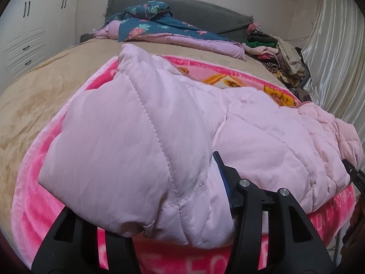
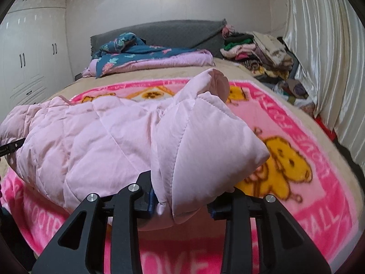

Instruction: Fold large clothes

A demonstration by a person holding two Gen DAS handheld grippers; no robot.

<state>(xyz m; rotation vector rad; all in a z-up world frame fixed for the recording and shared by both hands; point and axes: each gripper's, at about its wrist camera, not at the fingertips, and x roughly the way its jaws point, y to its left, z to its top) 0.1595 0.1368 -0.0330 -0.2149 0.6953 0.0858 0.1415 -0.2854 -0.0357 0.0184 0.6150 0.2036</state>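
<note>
A pale pink quilted jacket (image 1: pixel 262 137) lies across a bright pink cartoon blanket (image 1: pixel 41 205) on the bed. In the left wrist view my left gripper (image 1: pixel 159 223) is shut on the jacket's left sleeve (image 1: pixel 127 150), which drapes over the fingers and hides the left one. In the right wrist view my right gripper (image 2: pixel 182 203) is shut on the jacket's right sleeve (image 2: pixel 205 150), held a little above the blanket (image 2: pixel 319 182). The jacket body (image 2: pixel 79 141) lies to the left. The right gripper's tip shows at the left view's right edge (image 1: pixel 355 178).
A tan bedspread (image 1: pixel 45 86) covers the bed. A folded floral quilt (image 1: pixel 159 29) lies by the grey headboard (image 1: pixel 205 16). A pile of clothes (image 1: pixel 278 54) sits at the far right corner. White curtains (image 2: pixel 319 57) hang on the right, white wardrobes (image 2: pixel 29 57) on the left.
</note>
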